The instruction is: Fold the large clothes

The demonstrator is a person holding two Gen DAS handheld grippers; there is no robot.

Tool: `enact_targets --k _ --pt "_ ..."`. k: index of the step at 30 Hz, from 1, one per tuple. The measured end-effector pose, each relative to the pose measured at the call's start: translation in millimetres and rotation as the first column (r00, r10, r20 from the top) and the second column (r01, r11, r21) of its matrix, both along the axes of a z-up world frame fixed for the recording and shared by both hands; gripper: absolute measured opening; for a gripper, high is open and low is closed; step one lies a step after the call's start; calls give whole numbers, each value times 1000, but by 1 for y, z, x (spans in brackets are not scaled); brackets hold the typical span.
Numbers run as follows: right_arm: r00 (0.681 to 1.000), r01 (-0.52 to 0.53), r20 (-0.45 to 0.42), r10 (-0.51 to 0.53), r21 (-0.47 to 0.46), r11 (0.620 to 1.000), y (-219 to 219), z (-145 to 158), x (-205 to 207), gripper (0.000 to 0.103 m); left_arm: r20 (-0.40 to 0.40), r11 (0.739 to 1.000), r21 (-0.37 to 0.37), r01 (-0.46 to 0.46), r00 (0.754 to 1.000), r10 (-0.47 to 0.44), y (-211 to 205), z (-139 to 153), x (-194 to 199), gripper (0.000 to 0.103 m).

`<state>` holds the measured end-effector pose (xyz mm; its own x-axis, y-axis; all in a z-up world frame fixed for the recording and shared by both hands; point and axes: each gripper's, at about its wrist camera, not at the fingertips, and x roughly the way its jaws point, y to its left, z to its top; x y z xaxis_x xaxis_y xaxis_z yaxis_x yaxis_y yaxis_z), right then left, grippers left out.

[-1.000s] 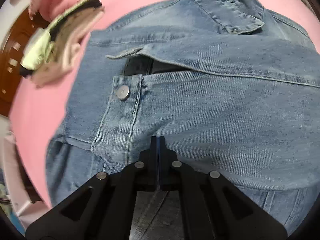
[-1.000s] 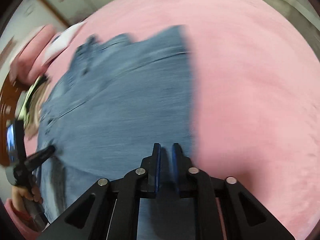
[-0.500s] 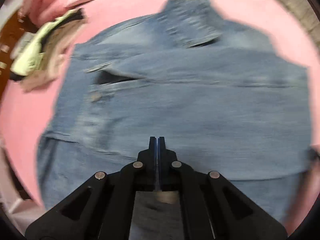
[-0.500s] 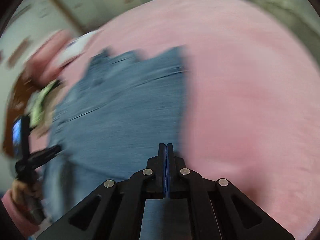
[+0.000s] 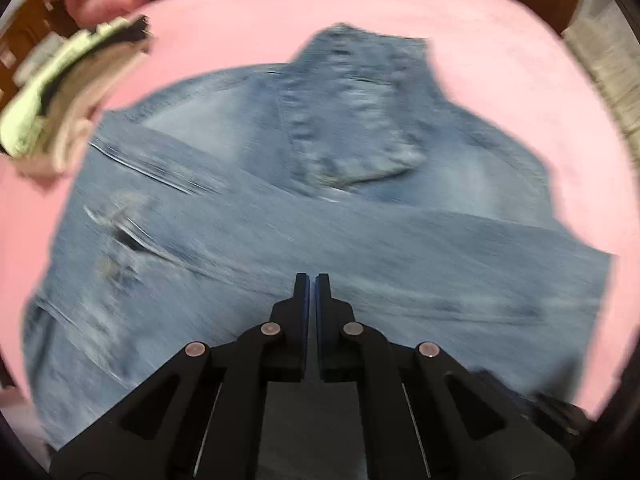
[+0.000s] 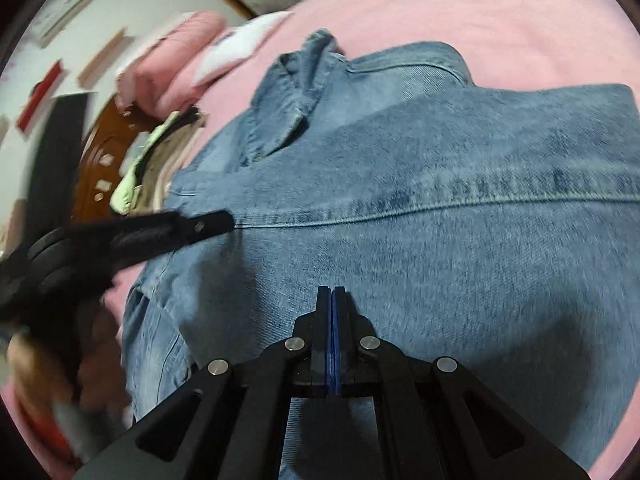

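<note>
- Faded blue denim jacket (image 6: 420,208): lies partly folded on the pink bedspread (image 5: 360,4), collar (image 5: 352,108) at the far end, a stitched seam running across its middle.
- My left gripper (image 5: 311,280): black, two-fingered, clenched with only a sliver between the pads, nothing caught; it hangs over the near part of the denim.
- My right gripper (image 6: 331,292): pads pressed flat together, empty, over the jacket's near half.
- In the right wrist view my left gripper's tip sits just at the jacket's left edge, near the seam.
- Stack of folded clothes, pale green and beige (image 5: 60,104): beside the jacket's far left corner.
- Pink pillow (image 6: 176,56): beyond that stack.
</note>
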<state>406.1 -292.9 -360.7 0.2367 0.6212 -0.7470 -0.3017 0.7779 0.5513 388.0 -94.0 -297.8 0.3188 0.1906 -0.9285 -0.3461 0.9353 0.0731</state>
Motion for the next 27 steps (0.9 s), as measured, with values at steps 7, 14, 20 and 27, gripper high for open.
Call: enact_targets --k 7,14,20,27 --pt "992 122 29 -125 89 989 -48 2 32 0 37 996 51 -74 997 72 41 -12 5 1" --pt "917 388 178 -357 -186 903 -97 17 57 0 39 978 170 -121 992 116 67 -22 -2 1" --pt "902 429 107 -419 -114 896 -142 -2 71 0 13 984 153 -91 996 90 83 -30 11 1" --pt "919 385 184 -347 -245 890 -114 -7 87 0 -21 985 167 -47 998 51 97 -32 38 0"
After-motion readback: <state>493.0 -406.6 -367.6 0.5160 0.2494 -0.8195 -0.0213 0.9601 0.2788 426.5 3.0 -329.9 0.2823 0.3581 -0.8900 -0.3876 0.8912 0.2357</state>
